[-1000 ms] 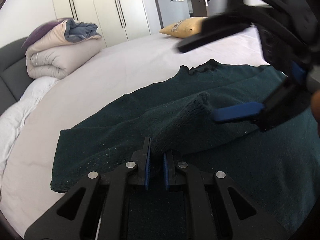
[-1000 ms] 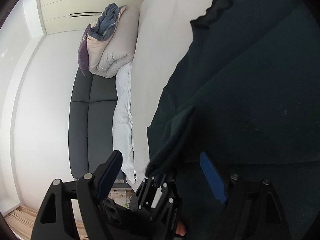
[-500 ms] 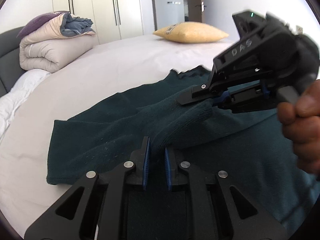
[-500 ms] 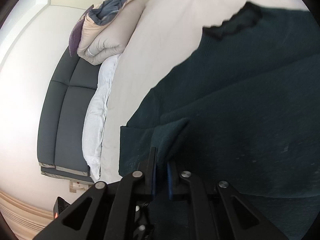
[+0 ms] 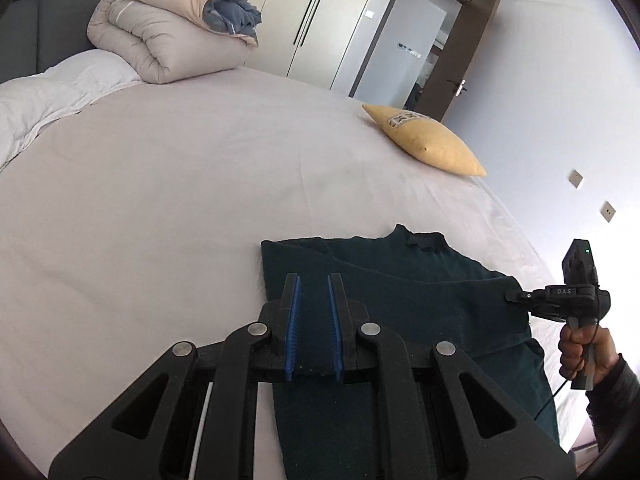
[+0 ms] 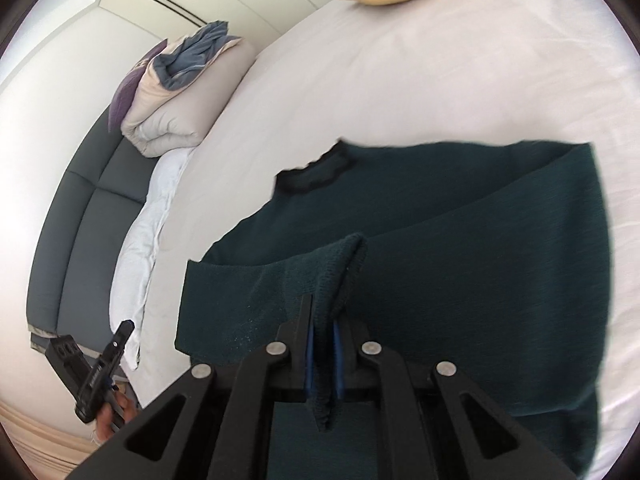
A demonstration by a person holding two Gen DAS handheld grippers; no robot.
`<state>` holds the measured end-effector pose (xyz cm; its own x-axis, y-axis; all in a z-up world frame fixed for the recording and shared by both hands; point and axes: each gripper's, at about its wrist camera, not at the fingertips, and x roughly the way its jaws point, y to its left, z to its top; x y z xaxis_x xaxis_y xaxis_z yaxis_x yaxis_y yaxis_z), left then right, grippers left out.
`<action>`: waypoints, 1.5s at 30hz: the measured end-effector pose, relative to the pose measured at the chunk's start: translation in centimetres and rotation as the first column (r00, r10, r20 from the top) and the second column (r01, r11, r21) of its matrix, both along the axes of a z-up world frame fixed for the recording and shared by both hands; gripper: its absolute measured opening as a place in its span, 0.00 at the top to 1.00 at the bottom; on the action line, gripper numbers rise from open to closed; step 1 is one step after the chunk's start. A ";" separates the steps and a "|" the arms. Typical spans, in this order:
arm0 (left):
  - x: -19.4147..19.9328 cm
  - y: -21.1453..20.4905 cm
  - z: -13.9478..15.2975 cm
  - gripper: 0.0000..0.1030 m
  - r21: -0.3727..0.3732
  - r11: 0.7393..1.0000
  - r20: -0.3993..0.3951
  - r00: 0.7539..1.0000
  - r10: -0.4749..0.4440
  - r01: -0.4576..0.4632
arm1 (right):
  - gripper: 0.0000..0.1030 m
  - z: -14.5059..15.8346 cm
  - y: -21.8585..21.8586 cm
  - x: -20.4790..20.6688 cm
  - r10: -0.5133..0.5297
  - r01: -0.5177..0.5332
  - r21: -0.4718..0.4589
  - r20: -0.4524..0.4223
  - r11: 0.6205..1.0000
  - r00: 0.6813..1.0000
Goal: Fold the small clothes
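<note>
A dark green sweater lies on the bed sheet, collar toward the far side, its left side folded in to a straight edge. My right gripper is shut on the sleeve cuff, which stands up between the blue pads and hangs behind them. In the left wrist view the right gripper meets the sweater's right edge, a hand on its handle. My left gripper hovers above the sweater's left part, pads a narrow slit apart with nothing in them. The right wrist view shows the left gripper off the sweater, empty.
A rolled beige duvet and white bedding sit at the head of the bed by a grey headboard. A yellow pillow lies on the far side. Wardrobes and an open door stand behind.
The right gripper closed on the sleeve cuff and carried it to the right across the sweater. The left gripper let go of the sleeve, rose and drew back to the left.
</note>
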<state>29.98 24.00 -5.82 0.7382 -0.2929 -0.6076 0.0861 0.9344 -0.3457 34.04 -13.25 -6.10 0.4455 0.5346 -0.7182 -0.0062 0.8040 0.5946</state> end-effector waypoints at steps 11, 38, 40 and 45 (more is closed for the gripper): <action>7.9 -5.3 -5.1 0.88 0.053 0.989 -0.210 0.969 -0.128 0.142 | 0.91 -1.3 -1.5 1.4 -0.025 0.022 -0.087 -0.030 0.996 0.999; 8.2 -6.9 -6.5 0.88 0.077 0.982 -0.233 0.961 -0.152 0.174 | 0.91 -3.5 -2.6 2.3 -0.104 0.097 -0.123 -0.055 0.988 0.993; 8.6 -7.3 -7.6 0.88 0.088 0.978 -0.270 0.950 -0.157 0.187 | 0.87 -3.6 -2.9 1.6 -0.123 0.117 -0.073 -0.093 0.990 0.988; 8.7 -6.9 -9.1 0.88 0.044 0.983 -0.301 0.941 -0.155 0.176 | 0.77 -3.4 -1.9 -0.1 -0.083 0.077 -0.073 -0.080 0.994 0.993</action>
<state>38.72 17.06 -14.91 0.4673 -0.3446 -0.8142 0.1452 0.9383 -0.3138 33.93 -15.17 -9.49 0.4219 0.4471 -0.7887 0.1067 0.8394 0.5329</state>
